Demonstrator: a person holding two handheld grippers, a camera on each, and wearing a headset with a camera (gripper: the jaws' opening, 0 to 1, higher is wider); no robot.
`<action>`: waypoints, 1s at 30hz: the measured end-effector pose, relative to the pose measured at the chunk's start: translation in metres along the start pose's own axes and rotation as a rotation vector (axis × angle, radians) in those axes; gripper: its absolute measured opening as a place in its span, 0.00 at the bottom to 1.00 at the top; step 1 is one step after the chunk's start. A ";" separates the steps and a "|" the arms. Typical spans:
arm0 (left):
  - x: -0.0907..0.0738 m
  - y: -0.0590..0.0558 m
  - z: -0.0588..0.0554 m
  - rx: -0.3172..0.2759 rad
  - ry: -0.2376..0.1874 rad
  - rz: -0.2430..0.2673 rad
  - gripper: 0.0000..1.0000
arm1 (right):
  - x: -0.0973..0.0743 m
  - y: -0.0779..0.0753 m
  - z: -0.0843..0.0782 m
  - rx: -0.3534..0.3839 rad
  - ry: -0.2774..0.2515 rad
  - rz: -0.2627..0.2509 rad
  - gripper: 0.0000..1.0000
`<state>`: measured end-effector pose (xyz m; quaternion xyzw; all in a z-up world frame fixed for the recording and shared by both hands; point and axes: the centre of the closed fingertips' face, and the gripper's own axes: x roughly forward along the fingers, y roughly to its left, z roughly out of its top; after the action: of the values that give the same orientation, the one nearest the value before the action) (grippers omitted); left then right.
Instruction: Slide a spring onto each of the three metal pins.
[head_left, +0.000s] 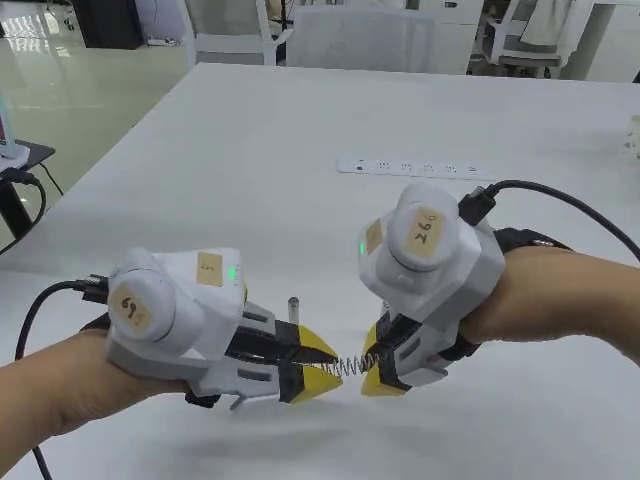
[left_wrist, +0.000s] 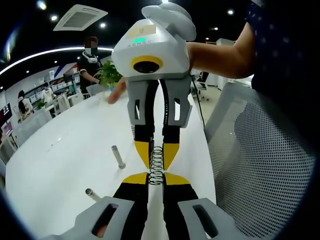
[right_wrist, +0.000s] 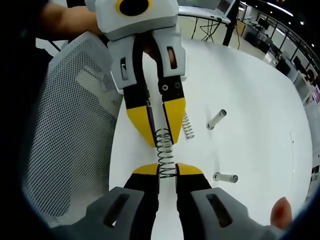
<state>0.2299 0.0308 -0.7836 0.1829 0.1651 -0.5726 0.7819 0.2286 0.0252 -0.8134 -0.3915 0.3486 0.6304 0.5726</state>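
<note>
Big white surface (head_left: 300, 150) in an open office, with shiny floor (head_left: 60, 70) off to the left. The gripper views also pick up a mesh chair (left_wrist: 260, 165) pulled right up to the near edge. A power strip (head_left: 415, 167) lies further back on the surface.

Low over the near edge, the left claw (head_left: 318, 368) and right claw (head_left: 378, 372) point tip to tip. Each is pinched shut on one end of the same spring (head_left: 350, 366), so it runs straight between them. I think it's clear of the surface, but that's hard to be sure of.

The head view catches one pin (head_left: 294, 308) standing just behind the left claw. The right gripper view adds a second pin (right_wrist: 226, 177) and a loose spring (right_wrist: 188, 125) lying on the surface just beside the left claw's tip.
</note>
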 end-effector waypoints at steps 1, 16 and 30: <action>0.000 0.000 0.000 0.001 0.000 0.001 0.02 | 0.000 0.000 0.000 -0.001 -0.002 -0.001 0.10; 0.002 0.001 -0.003 -0.002 0.009 0.006 0.02 | -0.012 0.000 0.013 0.010 -0.031 -0.014 0.09; 0.003 -0.001 -0.001 -0.010 0.003 -0.001 0.02 | -0.021 0.006 0.036 -0.008 -0.078 -0.006 0.09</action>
<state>0.2299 0.0290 -0.7858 0.1795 0.1692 -0.5717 0.7825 0.2200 0.0471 -0.7784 -0.3699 0.3222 0.6449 0.5861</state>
